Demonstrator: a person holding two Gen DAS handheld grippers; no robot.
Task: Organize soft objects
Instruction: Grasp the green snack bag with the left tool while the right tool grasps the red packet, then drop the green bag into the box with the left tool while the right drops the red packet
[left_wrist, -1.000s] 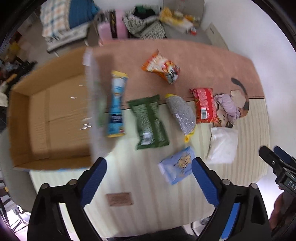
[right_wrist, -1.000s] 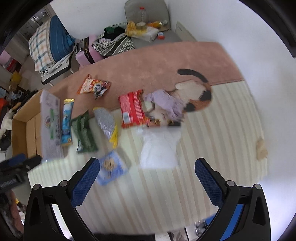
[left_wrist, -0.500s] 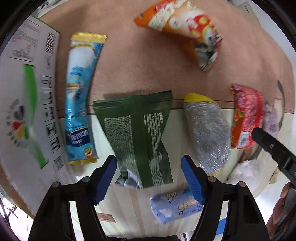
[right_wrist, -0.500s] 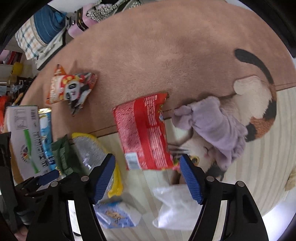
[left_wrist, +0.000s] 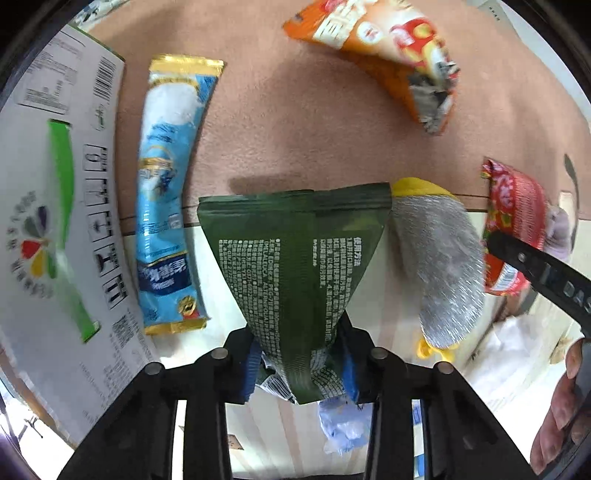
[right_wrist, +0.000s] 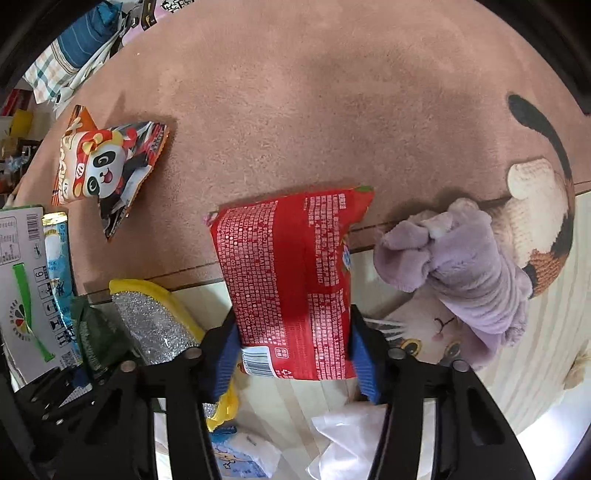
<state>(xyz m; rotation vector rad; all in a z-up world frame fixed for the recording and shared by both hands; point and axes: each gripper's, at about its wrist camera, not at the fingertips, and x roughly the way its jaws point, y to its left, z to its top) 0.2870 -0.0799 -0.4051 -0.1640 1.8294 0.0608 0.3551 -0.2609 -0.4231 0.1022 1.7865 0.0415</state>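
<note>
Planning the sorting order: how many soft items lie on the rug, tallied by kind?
Sealed pouches: 4: green pouch, red pouch, blue pouch, orange panda pouch
Silver-and-yellow scrubbing mitt: 1
Purple plush cloth: 1
White plastic bag: 1
Pale blue packet: 1
Total: 8

We have two cameras, one on each gripper, and both look down at the floor from very close. The left one looks along the left gripper (left_wrist: 300, 363) onto the dark green plastic pouch (left_wrist: 295, 258). The right one looks along the right gripper (right_wrist: 293, 356) onto the red plastic packet (right_wrist: 291, 280). Both face the far side, where the pink fuzzy rug (right_wrist: 314, 92) lies. The right camera sits just to the right of the left one. Both views share the middle things: the silver and yellow scrub pad (left_wrist: 439, 258), the orange panda snack bag (right_wrist: 99, 166), the long blue wrapper (left_wrist: 168, 206) and the white printed box flap (left_wrist: 48, 206).
</note>
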